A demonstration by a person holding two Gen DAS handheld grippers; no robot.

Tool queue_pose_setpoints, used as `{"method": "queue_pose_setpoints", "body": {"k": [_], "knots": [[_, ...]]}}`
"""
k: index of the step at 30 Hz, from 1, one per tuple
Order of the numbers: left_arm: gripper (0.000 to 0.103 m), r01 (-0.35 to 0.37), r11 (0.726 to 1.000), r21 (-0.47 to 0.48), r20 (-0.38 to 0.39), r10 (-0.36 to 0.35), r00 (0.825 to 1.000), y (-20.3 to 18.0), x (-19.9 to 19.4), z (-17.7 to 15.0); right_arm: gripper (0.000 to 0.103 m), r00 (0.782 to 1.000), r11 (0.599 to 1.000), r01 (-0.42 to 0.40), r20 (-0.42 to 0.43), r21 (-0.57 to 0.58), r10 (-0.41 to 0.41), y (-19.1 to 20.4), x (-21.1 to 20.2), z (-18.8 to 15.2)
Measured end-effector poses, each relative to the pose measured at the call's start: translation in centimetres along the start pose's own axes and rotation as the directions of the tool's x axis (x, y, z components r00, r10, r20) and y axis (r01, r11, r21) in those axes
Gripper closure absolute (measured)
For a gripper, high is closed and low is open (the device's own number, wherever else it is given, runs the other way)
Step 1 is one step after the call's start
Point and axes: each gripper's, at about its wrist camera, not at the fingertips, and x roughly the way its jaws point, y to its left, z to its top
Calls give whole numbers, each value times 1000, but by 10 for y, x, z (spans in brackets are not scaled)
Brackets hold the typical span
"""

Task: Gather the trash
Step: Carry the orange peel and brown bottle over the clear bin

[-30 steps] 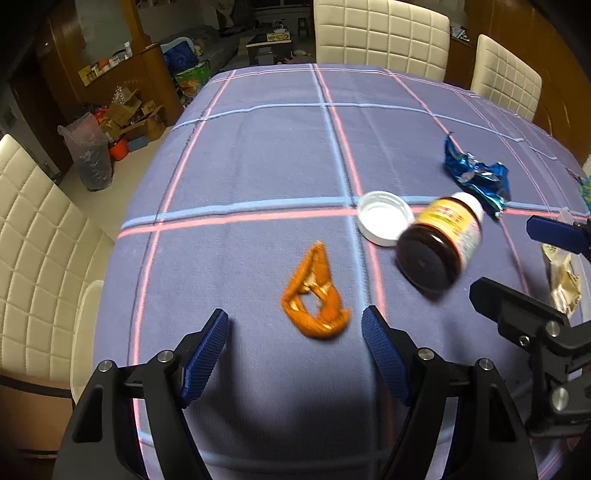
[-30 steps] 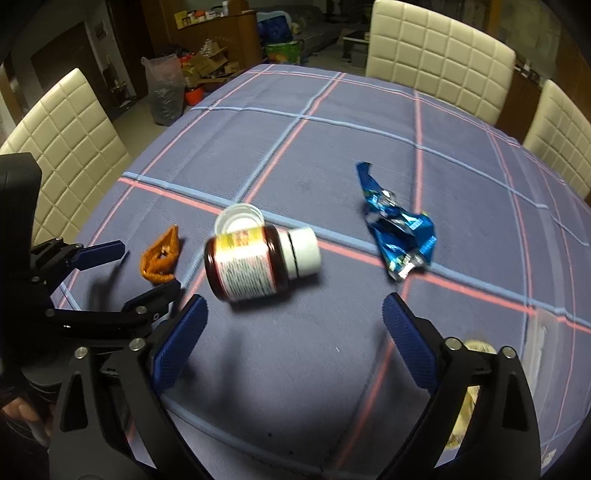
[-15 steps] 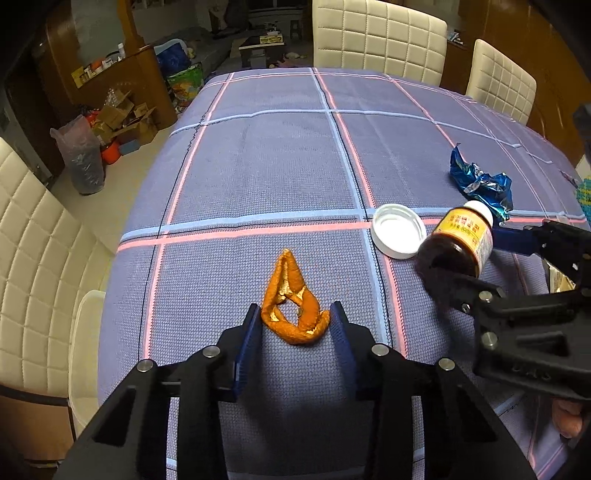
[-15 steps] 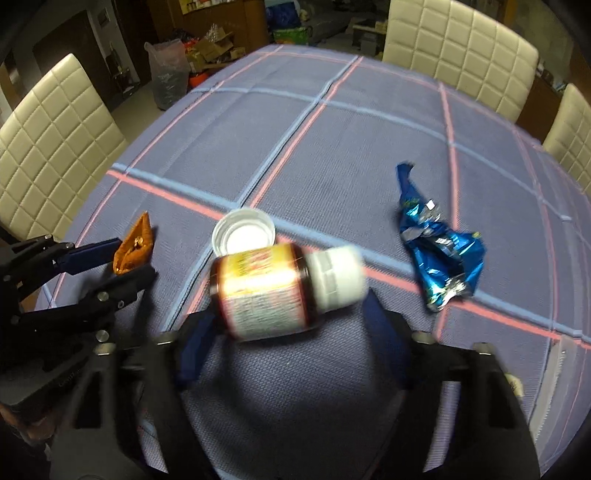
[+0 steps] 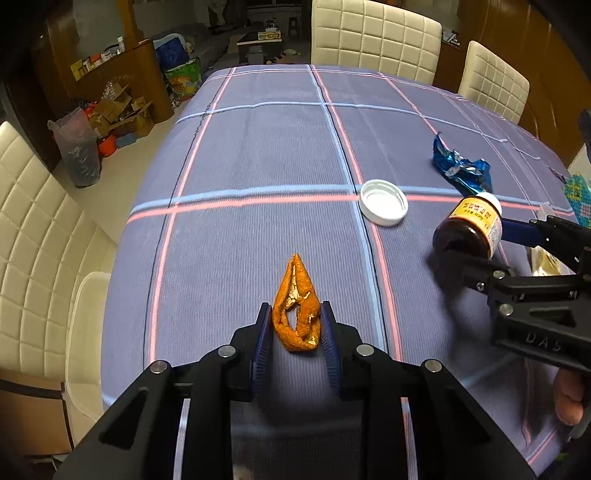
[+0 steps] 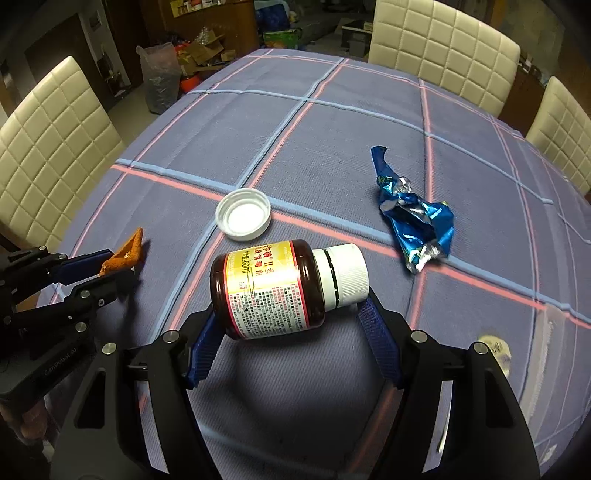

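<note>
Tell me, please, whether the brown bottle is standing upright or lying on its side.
On its side: the brown bottle lies crosswise between the right gripper fingers, its white cap pointing right.

**Where things lie on the table**

On the tablecloth (image 5: 258,147), the peel (image 5: 296,317) sits nearest the front, between the left gripper's (image 5: 295,325) fingers. The loose lid (image 6: 243,214) lies behind and to its right. The bottle (image 6: 280,290) lies on its side between the right gripper's (image 6: 291,332) fingers, in front of the lid. The wrapper (image 6: 413,218) lies farther right. Chairs (image 5: 375,35) stand around the table.
</note>
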Motion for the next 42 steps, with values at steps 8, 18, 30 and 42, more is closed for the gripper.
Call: {"method": "queue_pose_setpoints", "body": {"k": [8, 18, 30, 42], "knots": [[77, -22, 1000, 4, 21, 21, 1000, 7, -27, -29, 33, 1000, 1000, -2, 4, -25, 2, 18, -28, -21], [77, -54, 998, -25, 54, 55, 997, 30, -61, -65, 33, 1000, 997, 20, 17, -79, -19, 55, -54, -47], [77, -87, 994, -66, 92, 93, 991, 66, -97, -105, 33, 999, 983, 29, 34, -179, -24, 115, -78, -64], [77, -109, 980, -166, 75, 123, 990, 121, -100, -131, 33, 1000, 956, 0, -3, -294, -1, 187, -66, -57]]}}
